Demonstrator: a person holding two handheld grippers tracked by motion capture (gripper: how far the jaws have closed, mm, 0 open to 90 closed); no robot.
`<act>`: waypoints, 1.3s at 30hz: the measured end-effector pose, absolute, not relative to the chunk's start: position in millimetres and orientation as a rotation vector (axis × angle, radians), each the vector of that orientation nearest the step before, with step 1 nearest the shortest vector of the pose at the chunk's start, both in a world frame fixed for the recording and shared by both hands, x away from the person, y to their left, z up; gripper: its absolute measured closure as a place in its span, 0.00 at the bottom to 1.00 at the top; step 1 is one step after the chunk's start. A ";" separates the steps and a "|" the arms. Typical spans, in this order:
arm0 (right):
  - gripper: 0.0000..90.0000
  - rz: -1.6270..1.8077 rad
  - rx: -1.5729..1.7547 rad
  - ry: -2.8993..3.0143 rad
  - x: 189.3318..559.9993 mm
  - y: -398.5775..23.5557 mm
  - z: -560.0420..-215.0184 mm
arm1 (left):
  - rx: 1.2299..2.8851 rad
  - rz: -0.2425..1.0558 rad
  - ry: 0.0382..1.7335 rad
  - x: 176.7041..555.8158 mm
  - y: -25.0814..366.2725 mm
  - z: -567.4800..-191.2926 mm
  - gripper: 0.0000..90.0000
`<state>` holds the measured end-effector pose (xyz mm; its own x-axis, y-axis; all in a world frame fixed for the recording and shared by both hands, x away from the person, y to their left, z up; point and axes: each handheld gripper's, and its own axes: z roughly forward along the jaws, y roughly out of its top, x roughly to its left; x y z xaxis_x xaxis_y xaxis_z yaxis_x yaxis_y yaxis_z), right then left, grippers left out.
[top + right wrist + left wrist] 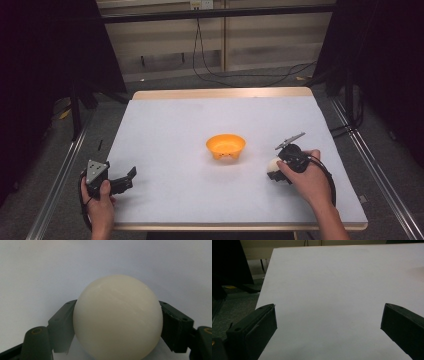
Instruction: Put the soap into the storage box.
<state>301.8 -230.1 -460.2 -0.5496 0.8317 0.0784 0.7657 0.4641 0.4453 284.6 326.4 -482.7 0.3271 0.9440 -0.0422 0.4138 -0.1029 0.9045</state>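
A person's right hand [309, 179] held the right gripper [278, 167] at the near right of the white-topped table [200, 125], its two black jaws pressed against either side of a cream-white ball [117, 317] that sat low over the surface. An orange bowl [226, 146] stood near the table's middle, apart from the ball and to its left. At the near left edge, the left hand [100, 202] held the left gripper [131, 177], jaws spread wide with bare tabletop between them.
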 end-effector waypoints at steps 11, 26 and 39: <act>0.27 0.687 1.407 2.550 301.6 -232.4 -460.9 | 1.685 0.729 1.240 285.0 327.1 -482.6 0.00; 0.27 0.741 1.385 2.530 303.2 -237.9 -444.6 | 1.679 0.727 1.247 285.5 327.0 -482.8 0.00; 0.27 0.747 1.353 2.536 312.2 -230.8 -431.9 | 1.691 0.728 1.248 285.7 327.1 -482.7 0.00</act>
